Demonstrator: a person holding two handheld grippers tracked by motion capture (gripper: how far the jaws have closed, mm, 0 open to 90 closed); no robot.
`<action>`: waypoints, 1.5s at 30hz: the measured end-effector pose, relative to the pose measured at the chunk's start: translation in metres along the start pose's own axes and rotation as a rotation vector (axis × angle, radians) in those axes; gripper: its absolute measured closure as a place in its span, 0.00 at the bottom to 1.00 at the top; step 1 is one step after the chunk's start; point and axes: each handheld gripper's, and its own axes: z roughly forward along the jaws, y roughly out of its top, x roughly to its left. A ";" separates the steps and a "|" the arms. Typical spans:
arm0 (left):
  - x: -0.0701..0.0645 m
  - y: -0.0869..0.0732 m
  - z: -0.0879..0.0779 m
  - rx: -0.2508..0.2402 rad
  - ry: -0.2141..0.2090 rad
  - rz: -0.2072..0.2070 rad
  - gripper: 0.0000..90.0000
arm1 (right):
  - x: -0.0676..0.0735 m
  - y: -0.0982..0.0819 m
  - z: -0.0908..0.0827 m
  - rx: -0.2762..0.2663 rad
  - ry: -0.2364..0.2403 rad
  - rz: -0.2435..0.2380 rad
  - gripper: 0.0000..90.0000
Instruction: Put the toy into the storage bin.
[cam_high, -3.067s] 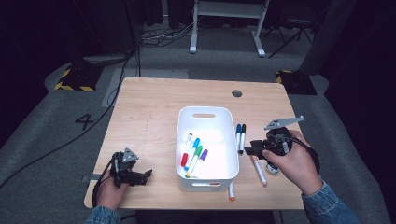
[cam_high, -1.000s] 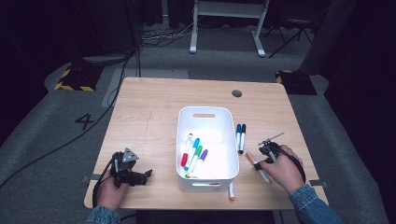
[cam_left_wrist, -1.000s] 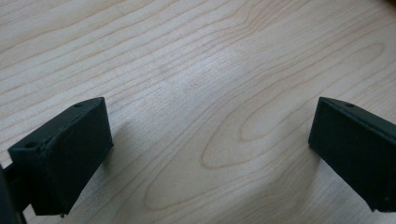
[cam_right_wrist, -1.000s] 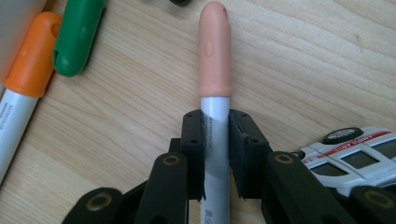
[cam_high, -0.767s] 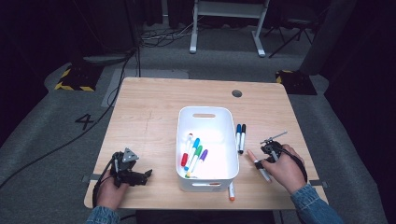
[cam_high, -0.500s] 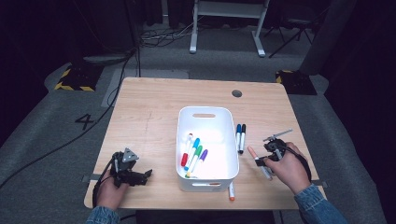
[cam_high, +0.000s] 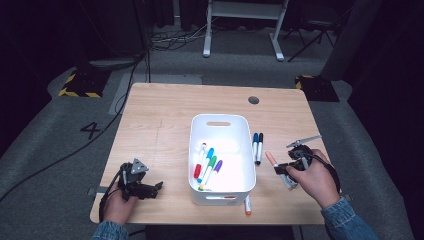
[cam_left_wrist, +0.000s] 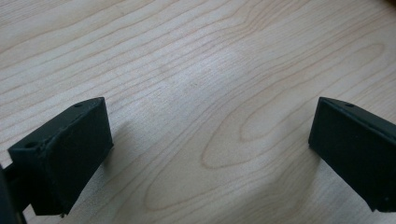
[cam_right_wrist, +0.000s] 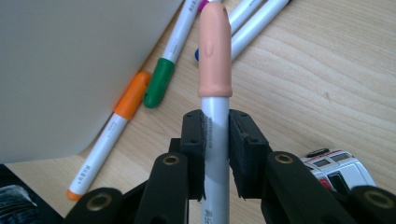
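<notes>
We're in a dim studio or lab set up for recording. A lone wooden table (cam_high: 165, 115) stands on grey carpet (cam_high: 60, 150), black cables (cam_high: 100, 135) trail across the floor, yellow-and-black hazard tape (cam_high: 77, 92) marks a patch, a number 4 (cam_high: 91, 130) is marked on the carpet, and a white stand's legs (cam_high: 242, 30) sit behind in the dark.

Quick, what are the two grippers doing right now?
Left gripper: open, holding nothing, over the table.
Right gripper: shut on a peach-capped marker.
</notes>
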 end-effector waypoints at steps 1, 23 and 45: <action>0.000 0.000 0.000 0.001 -0.002 -0.001 0.00 | 0.001 0.001 -0.002 -0.006 0.002 -0.005 0.86; 0.000 0.000 0.000 0.000 0.000 0.000 0.00 | 0.041 0.023 -0.042 -0.107 0.090 -0.105 0.86; 0.000 0.000 0.000 0.000 -0.001 0.000 0.00 | 0.087 0.044 -0.057 -0.128 0.187 -0.213 0.86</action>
